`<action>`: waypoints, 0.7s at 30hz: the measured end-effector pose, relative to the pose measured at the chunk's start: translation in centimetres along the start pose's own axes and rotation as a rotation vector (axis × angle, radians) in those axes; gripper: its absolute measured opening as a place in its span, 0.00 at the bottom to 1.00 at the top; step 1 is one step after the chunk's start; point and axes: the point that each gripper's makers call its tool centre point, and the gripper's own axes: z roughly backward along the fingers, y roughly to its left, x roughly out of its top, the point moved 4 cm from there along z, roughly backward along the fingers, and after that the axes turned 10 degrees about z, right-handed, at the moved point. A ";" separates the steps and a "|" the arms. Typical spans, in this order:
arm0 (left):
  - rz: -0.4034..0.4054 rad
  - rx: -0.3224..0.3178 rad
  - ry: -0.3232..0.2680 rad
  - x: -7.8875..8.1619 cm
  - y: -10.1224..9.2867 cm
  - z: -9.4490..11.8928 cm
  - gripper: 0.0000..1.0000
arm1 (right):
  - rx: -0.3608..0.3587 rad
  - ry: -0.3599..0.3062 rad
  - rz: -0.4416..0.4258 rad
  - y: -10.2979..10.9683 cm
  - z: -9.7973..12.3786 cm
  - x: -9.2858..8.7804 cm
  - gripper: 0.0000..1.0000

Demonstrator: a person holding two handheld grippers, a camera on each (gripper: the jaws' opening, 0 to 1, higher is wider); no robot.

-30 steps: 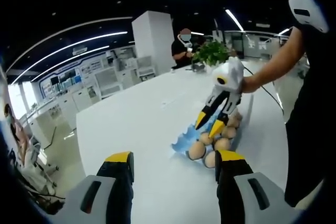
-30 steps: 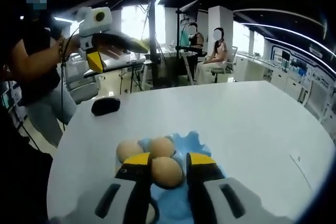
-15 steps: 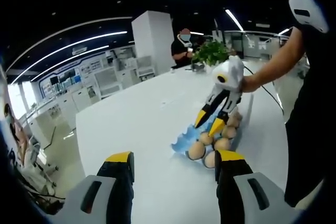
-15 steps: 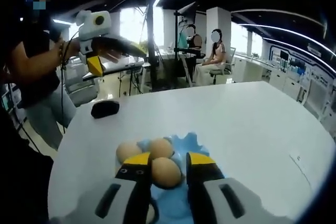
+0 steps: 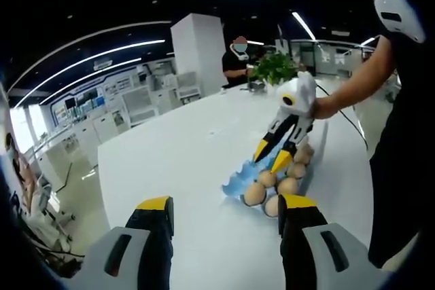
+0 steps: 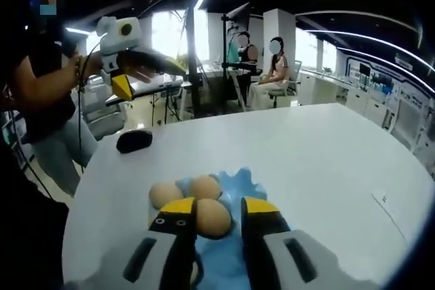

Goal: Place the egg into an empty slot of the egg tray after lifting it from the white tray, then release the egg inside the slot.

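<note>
An egg is pinched between the yellow-tipped jaws of the right gripper just above a blue egg tray on a long white table.

In the right gripper view, the held egg sits between the two jaws, with two more eggs seen just behind it on the blue tray; a dark object lies near the table's far edge, and seated people are seen beyond. In the left gripper view, the right gripper is held in a person's hand over the egg tray, where several eggs are grouped beside a white tray. The left gripper is held well back from the tray, its jaws spread wide with nothing between them. A potted plant stands at the table's far end.
</note>
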 end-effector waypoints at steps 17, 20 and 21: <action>-0.001 -0.005 -0.001 0.1 -0.1 -0.3 0.62 | -0.064 -0.023 -0.016 -0.8 6.0 -2.0 0.28; -0.002 -0.004 0.000 0.1 -0.1 -0.4 0.62 | -0.089 -0.010 -0.018 -1.1 7.2 -2.6 0.31; -0.003 -0.008 -0.002 0.2 -0.1 -0.4 0.62 | -0.101 -0.015 -0.020 -1.2 7.6 -2.6 0.31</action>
